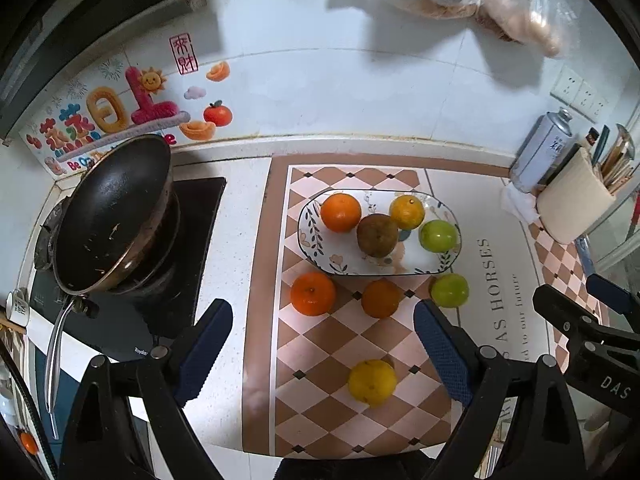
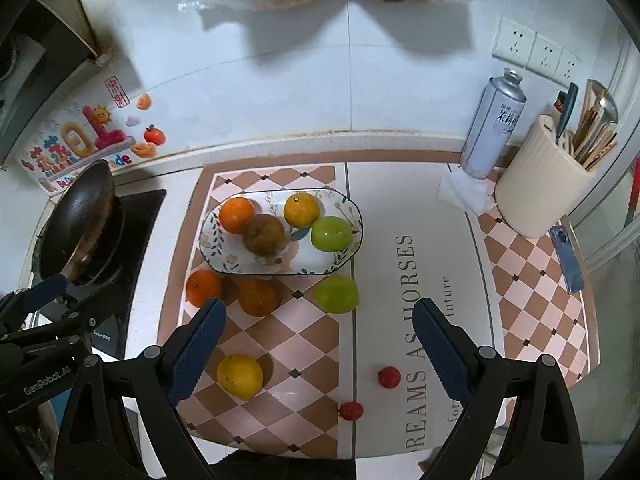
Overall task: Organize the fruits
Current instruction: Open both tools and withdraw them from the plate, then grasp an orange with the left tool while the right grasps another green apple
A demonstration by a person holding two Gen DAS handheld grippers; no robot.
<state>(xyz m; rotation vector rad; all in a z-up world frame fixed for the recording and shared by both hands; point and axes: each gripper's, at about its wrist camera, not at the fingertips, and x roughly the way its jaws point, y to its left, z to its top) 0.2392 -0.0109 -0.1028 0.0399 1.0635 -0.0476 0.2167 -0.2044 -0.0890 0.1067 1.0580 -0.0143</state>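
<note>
Right wrist view: oval plate (image 2: 352,216) on the desk holds four fruits; four more lie loose on the mat (image 2: 304,332), plus two small red ones, possibly cherry tomatoes. Left hand-held gripper (image 1: 324,344) and right hand-held gripper (image 2: 320,340) both released, empty. Roughly half sorted.

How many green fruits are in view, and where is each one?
2. One green fruit lies on the floral plate, at its right end. The other green fruit lies on the checkered mat, just below the plate's right end. None seems hidden.
</note>
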